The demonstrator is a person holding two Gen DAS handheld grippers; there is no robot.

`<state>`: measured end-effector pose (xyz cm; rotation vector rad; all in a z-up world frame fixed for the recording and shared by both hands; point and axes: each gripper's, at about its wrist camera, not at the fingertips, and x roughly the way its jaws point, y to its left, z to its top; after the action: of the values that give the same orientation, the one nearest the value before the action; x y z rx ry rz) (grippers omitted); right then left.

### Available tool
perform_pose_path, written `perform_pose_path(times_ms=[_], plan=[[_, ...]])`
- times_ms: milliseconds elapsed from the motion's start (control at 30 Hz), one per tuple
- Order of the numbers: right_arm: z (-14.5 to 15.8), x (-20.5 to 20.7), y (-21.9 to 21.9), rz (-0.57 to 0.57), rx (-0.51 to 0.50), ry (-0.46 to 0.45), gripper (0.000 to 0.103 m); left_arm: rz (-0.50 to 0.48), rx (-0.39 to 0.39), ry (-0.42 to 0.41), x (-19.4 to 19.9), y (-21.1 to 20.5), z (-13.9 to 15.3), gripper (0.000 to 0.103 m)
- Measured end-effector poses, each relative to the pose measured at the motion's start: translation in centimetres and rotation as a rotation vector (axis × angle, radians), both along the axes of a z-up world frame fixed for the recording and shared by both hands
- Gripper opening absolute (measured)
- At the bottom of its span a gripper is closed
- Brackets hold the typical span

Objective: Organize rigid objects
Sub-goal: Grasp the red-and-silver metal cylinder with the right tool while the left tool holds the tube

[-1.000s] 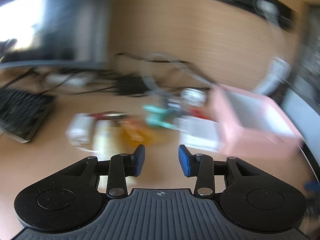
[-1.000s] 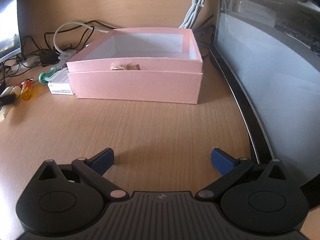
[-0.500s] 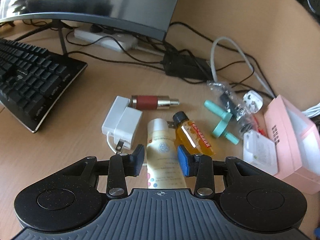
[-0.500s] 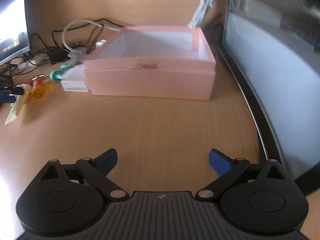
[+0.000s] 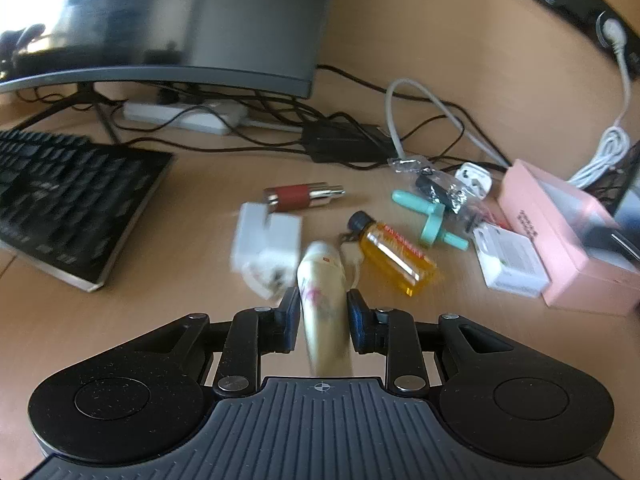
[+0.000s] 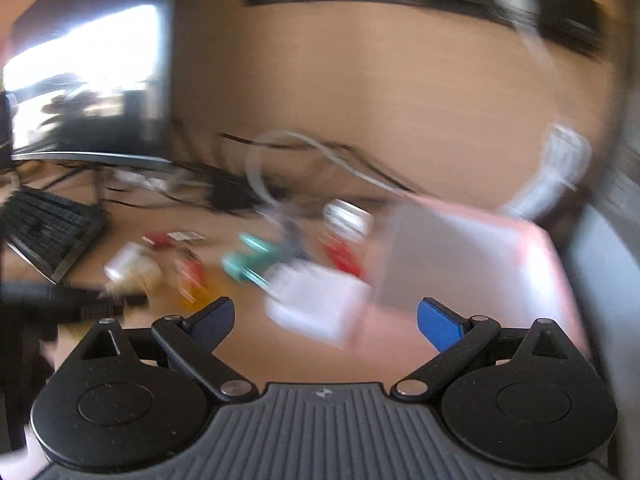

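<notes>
My left gripper (image 5: 323, 298) has its jaws closing around a cream tube (image 5: 320, 264), whose body lies between the blue pads and touches both. Beside the tube lie a white charger (image 5: 268, 248), an amber bottle (image 5: 394, 258), a red and silver cylinder (image 5: 300, 196) and a teal plastic piece (image 5: 430, 220). A small white box (image 5: 510, 260) rests against the open pink box (image 5: 560, 232) at the right. My right gripper (image 6: 326, 312) hangs open and empty above the table, in a blurred view, facing the white box (image 6: 320, 300) and the pink box (image 6: 480, 248).
A black keyboard (image 5: 60, 200) fills the left side. Behind the objects stand a curved monitor (image 5: 160, 20), a white power strip (image 5: 180, 116), a black adapter and tangled cables. A second screen edge runs along the far right.
My left gripper moved forward over the cream tube and narrowed its jaws onto it. My right gripper rose and swung left, from facing the pink box front to looking over the scattered objects.
</notes>
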<state>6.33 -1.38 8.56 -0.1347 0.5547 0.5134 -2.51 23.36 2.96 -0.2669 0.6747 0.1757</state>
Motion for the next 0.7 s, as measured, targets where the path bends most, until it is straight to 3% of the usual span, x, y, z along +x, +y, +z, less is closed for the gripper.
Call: perform_pose_path(times_ms=[233, 367, 567, 667, 700], plan=[[-0.5, 4.3, 13.2, 0.2, -0.039, 0.011, 0.099, 0.026, -0.103, -0.02, -5.2, 2.7, 0.8, 0.028], [-2.6, 7.5, 18.4, 0.193, -0.008, 0.119, 0.099, 0.069, -0.117, -0.038, -7.4, 3.6, 1.5, 0.028], [-6.0, 10.5, 22.1, 0.17, -0.005, 0.295, 0.094, 0.079, -0.094, -0.051, -9.3, 4.2, 2.3, 0.028], [-6.2, 9.6, 22.5, 0.178, -0.009, 0.253, 0.09, 0.067, -0.105, -0.067, -9.5, 4.2, 2.7, 0.028], [-6.2, 9.4, 22.3, 0.185, -0.01, 0.252, 0.083, 0.057, -0.111, -0.074, -9.5, 4.1, 2.9, 0.028]])
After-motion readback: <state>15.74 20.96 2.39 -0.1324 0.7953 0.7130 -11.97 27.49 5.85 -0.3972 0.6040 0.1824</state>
